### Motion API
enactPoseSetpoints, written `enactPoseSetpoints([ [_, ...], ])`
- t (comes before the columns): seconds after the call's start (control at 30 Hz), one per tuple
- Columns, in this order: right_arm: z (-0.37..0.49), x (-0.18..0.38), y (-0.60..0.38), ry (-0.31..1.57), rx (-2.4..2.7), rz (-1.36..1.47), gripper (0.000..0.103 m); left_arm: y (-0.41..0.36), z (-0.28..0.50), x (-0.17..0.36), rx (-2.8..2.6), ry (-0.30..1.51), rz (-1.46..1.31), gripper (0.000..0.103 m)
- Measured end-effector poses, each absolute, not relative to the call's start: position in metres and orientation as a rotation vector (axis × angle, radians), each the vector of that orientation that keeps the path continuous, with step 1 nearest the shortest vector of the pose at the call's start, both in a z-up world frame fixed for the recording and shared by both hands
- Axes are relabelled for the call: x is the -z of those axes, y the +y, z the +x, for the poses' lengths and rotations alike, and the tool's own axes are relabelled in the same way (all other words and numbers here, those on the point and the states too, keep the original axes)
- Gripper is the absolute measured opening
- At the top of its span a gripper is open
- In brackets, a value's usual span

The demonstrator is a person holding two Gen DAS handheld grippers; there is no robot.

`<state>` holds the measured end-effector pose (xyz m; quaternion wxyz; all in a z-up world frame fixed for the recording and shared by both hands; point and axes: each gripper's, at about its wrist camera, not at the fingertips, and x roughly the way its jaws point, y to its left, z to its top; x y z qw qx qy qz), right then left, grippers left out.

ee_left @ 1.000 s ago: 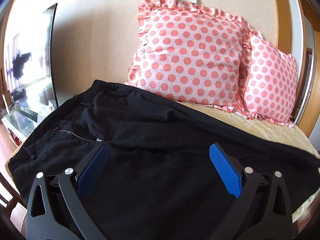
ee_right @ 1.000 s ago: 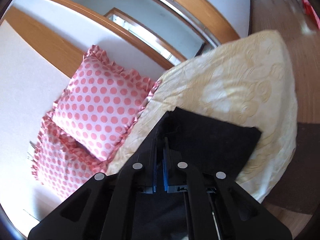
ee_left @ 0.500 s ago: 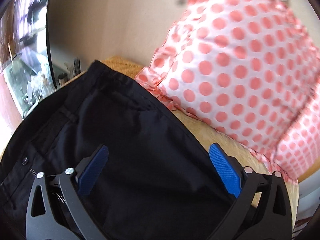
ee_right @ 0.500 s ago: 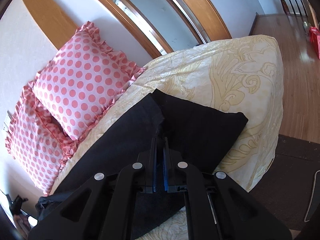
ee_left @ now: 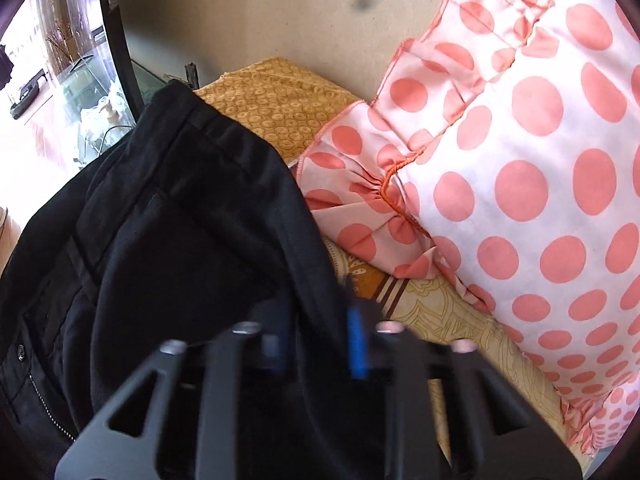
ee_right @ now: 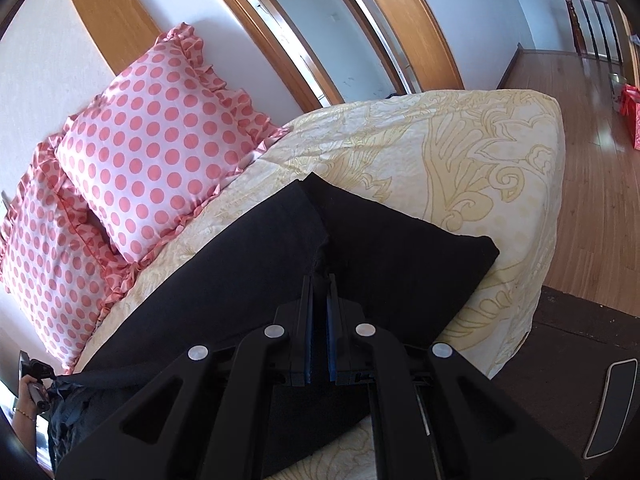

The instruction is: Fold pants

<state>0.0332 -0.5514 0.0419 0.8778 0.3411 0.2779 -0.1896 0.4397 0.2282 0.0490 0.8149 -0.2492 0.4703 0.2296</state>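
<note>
Pants on bed, pillows behind

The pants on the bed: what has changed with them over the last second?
The left gripper moved toward the waistband and its fingers, wide open before, closed on the edge of the pants beside the pillow. The right gripper stayed clamped on the leg end.

A bed with a cream patterned cover carries black pants in the middle and two polka-dot pillows far left.
</note>
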Motion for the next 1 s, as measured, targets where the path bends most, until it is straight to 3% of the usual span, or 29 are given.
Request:
enactPoseSetpoints([
  [0.2, 0.034, -0.048, -0.558, 0.534, 0.347, 0.73, 0.005, 0.236, 0.374, -0.094, -0.416, 0.821, -0.529, 0.003],
  [0.47, 0.033, -0.075, -0.582, 0.437, 0.283, 0.793, 0.005, 0.257, 0.193, -0.155, -0.274, 0.6, -0.608, 0.003],
  [0.63, 0.024, -0.081, -0.602, 0.399, 0.283, 0.862, 0.005, 0.259, 0.086, -0.125, -0.312, 0.561, -0.6, 0.003],
  [0.9, 0.009, -0.071, -0.604, 0.416, 0.335, 0.893, 0.005, 0.253, 0.021, -0.031, -0.412, 0.585, -0.636, 0.004],
  [1.0, 0.005, -0.063, -0.605, 0.446, 0.357, 0.91, 0.005, 0.255, 0.011, -0.024, -0.417, 0.556, -0.644, 0.02],
])
